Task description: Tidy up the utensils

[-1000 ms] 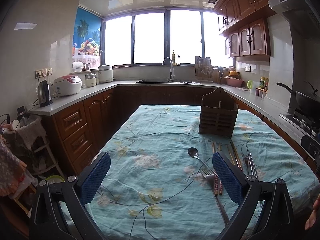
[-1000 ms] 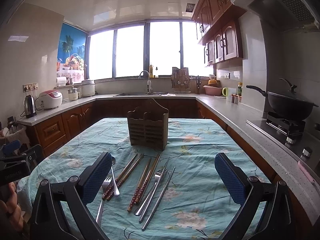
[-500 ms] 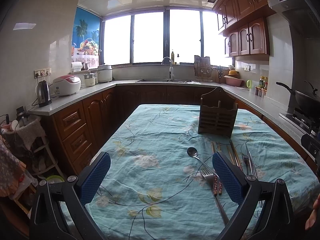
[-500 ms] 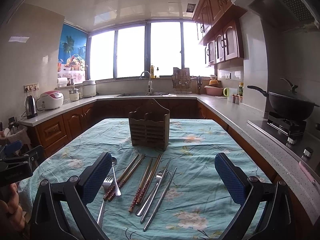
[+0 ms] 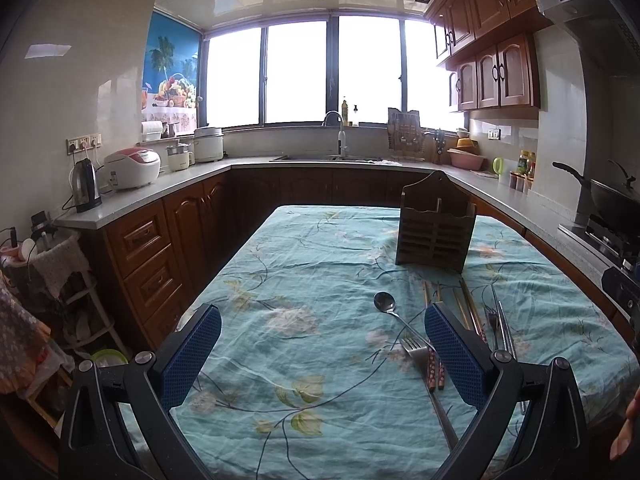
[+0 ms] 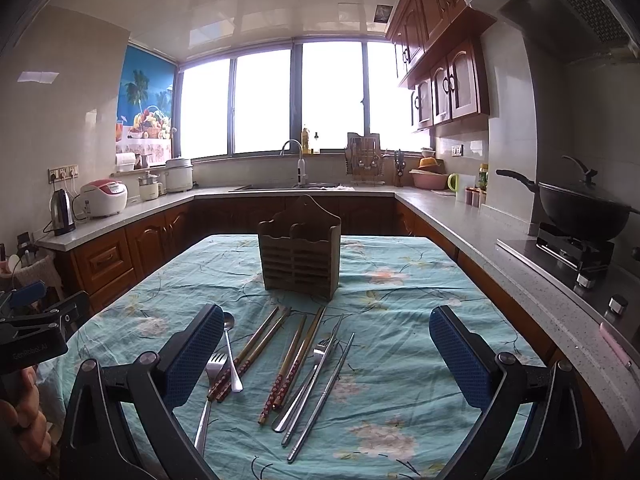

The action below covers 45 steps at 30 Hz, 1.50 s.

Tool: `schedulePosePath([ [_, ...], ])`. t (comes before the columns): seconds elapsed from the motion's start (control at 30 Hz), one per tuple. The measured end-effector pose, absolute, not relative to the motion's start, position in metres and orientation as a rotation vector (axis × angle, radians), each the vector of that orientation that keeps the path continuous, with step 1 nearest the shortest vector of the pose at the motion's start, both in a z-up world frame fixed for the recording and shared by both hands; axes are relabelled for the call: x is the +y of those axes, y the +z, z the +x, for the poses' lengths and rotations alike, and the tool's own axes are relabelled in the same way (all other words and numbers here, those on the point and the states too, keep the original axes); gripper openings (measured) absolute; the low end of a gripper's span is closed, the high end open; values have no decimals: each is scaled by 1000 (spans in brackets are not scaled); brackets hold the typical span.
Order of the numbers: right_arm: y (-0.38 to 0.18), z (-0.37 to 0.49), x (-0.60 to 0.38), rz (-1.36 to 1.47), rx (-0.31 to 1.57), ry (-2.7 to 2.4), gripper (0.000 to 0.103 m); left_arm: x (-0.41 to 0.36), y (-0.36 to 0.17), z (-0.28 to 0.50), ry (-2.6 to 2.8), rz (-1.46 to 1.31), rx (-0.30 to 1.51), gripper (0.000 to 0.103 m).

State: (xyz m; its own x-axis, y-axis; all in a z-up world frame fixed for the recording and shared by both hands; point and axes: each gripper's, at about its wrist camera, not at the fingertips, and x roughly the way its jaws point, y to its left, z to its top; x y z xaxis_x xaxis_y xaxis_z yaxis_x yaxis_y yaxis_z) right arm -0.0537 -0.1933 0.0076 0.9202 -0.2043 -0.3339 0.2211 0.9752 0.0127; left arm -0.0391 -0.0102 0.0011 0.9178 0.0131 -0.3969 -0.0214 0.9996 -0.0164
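Observation:
A brown wooden utensil holder [image 6: 299,259] stands upright on the teal floral tablecloth [image 6: 400,360]; it also shows in the left wrist view [image 5: 435,227]. In front of it lie a spoon [image 6: 231,344], a fork [image 6: 210,384], several wooden chopsticks [image 6: 292,356] and metal chopsticks [image 6: 320,392]. In the left wrist view the spoon [image 5: 390,307] and fork [image 5: 424,368] lie by the right finger. My left gripper [image 5: 320,354] is open and empty above the table's near edge. My right gripper [image 6: 326,356] is open and empty above the utensils.
Kitchen counters with wooden cabinets [image 5: 168,240] run around the table. A kettle [image 5: 86,186] and rice cooker [image 5: 132,168] stand on the left counter. A black wok [image 6: 580,208] sits on the stove at right. The left gripper's body [image 6: 36,332] shows at the right view's left edge.
Both grippers have drifted very slightly; the right view has shifted a little so the utensils sit slightly further right. Nothing was gripped or released.

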Motion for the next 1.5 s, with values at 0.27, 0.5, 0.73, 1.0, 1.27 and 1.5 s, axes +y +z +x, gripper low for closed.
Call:
schedulePosePath([
  [0.27,5,-49,-193,51,349,-216,103,-10,-3,-31,17,-22,423,102],
  [0.5,1,-42,-197,61,370,-215,103,-9,-7,-17,10,-31,459,102],
  [0.73,-7,-30,-204,88,410,-211,103,-4,-13,5,-9,-65,533,102],
  [1.0,-19,-6,-219,133,487,-174,103,1,-22,67,-105,-137,723,101],
  [1.27,-47,28,-244,232,617,-160,101,-2,-31,124,-145,-166,841,88],
  [1.5,-68,68,-262,315,726,-117,81,-20,-44,175,-211,-156,923,79],
])
